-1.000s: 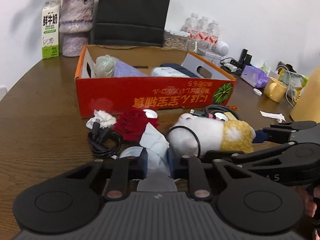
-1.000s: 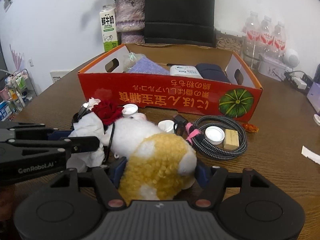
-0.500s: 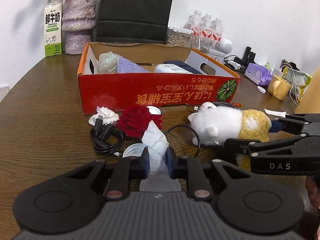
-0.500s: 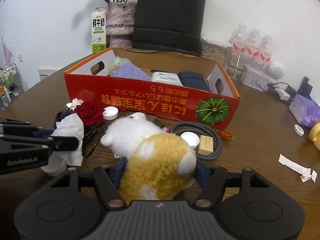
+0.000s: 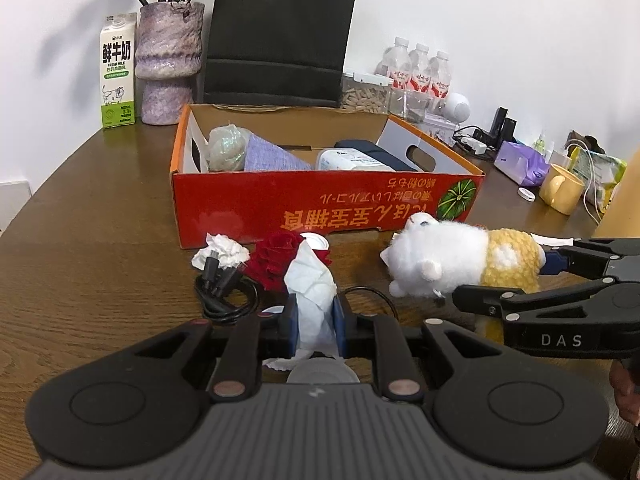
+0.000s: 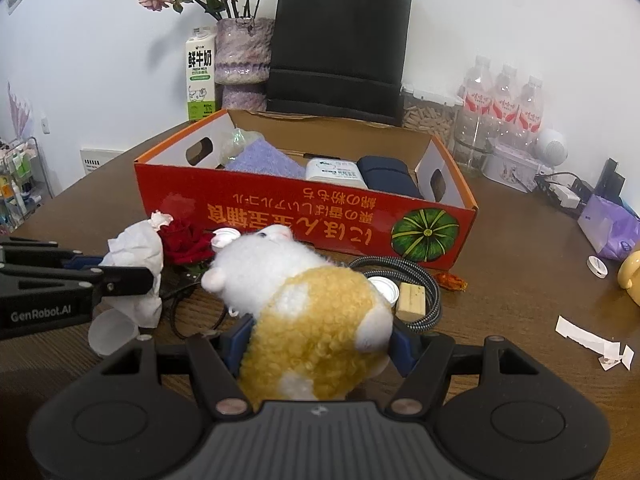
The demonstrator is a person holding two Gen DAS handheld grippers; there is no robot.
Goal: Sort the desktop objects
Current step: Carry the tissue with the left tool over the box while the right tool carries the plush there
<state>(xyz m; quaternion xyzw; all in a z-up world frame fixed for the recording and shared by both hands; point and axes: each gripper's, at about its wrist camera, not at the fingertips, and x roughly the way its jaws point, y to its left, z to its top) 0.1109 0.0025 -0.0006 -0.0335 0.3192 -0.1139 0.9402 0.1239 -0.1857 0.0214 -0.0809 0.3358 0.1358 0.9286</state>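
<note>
Left gripper [image 5: 314, 322] clamped on crumpled tissue [image 5: 312, 292]; right gripper [image 6: 318, 346] clamped on plush hamster [image 6: 308, 300]; both lifted, likely bound for red cardboard box [image 6: 304, 216].

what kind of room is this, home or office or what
Probably a home or small office room, though I can't be sure. A brown wooden table stands by a white wall, with a vase of dried flowers, a milk carton and a pack of water bottles along its far edge.

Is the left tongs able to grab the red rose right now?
Probably not yet: the left tongs are shut on the crumpled white tissue, which also stands in front of the red fabric rose.
</note>
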